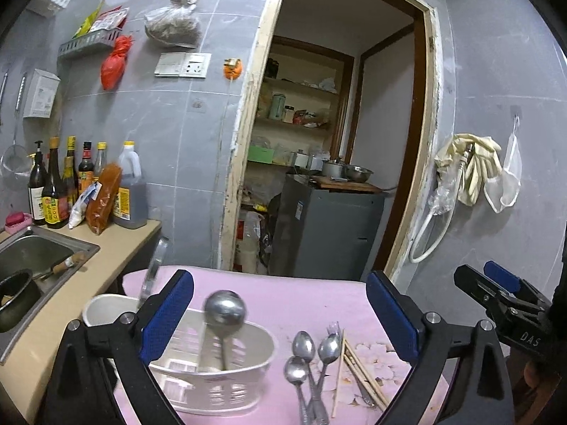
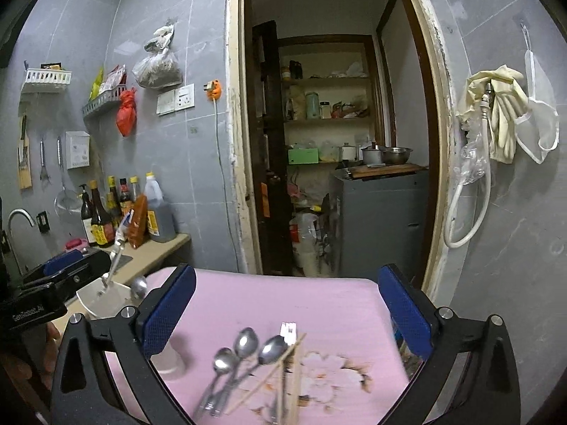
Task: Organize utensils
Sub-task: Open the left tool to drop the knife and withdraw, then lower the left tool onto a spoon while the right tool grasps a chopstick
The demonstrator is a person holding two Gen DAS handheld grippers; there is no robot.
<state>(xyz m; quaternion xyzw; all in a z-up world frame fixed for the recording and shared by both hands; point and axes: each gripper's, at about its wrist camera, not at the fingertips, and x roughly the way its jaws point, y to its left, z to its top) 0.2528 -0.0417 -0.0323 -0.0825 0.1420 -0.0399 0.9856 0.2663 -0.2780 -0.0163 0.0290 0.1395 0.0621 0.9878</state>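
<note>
Standing wide apart, the jaws of the left gripper (image 1: 280,315), nothing between the blue pads (image 1: 166,315); hovering over the near left part of the pink table (image 1: 290,290); spread equally wide and gripping nothing, the right gripper (image 2: 287,315), hanging over the near middle of that table. Sitting at the table's left edge, beside the counter (image 1: 117,251), the white slotted caddy (image 1: 219,379); standing inside it, a ladle (image 1: 224,308) with its round bowl uppermost, and leaning out of the cup-shaped end at the far left, a second metal handle (image 1: 154,269). Lying loose toward the near edge, right of the caddy and apart from it, three spoons (image 1: 304,350) fanned with bowls pointing away and handles crossing; just beside them, touching, a fork (image 2: 287,329) and several wooden chopsticks (image 1: 361,372) overlapping at angles. Showing at the right edge of the left view, the right gripper's black body.
</note>
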